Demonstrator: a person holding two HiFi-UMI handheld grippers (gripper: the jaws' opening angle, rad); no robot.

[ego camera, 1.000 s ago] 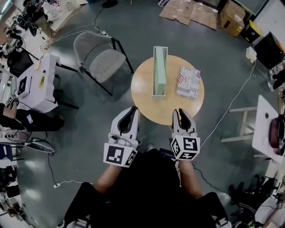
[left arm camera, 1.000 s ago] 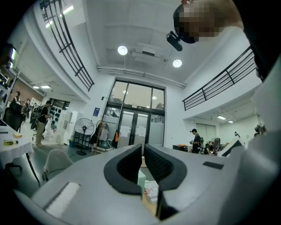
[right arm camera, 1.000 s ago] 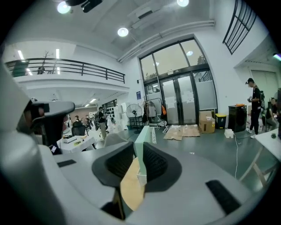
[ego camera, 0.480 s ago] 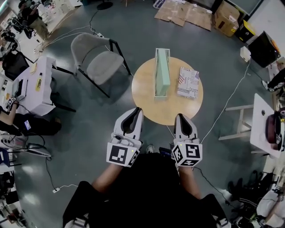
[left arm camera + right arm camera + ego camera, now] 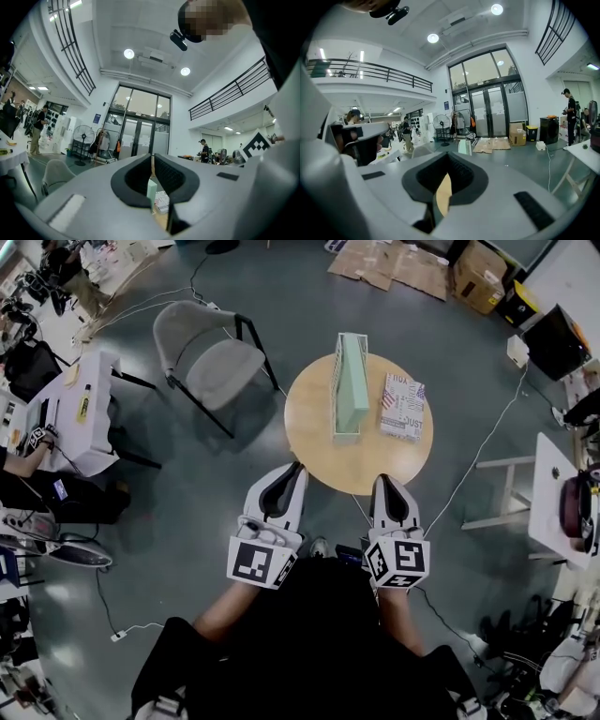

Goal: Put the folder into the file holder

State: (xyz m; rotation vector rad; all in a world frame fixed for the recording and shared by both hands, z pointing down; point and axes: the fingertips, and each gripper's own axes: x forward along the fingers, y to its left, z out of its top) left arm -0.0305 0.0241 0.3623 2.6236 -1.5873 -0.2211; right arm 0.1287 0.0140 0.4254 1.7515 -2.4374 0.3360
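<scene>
On the round wooden table (image 5: 319, 432) a pale green file holder (image 5: 350, 382) stands upright. The folder (image 5: 404, 406), printed in red, white and blue, lies flat just right of it. Both grippers hover short of the table's near edge, apart from both objects. My left gripper (image 5: 294, 467) is shut and empty; between its pads (image 5: 165, 174) I glimpse the file holder (image 5: 151, 190) and folder (image 5: 161, 200). My right gripper (image 5: 386, 478) has just been closing and is shut with nothing between its jaws; its view shows the tabletop (image 5: 443, 192) and the file holder (image 5: 464, 146) beyond.
A grey chair (image 5: 214, 357) stands left of the table. White desks sit at far left (image 5: 84, 409) and far right (image 5: 562, 512). Flattened cardboard (image 5: 394, 263) lies on the floor beyond. Cables trail across the floor right of the table.
Both grippers have edged a little to the right in the head view. The right gripper's jaws have drawn together. The folder and file holder lie as before.
</scene>
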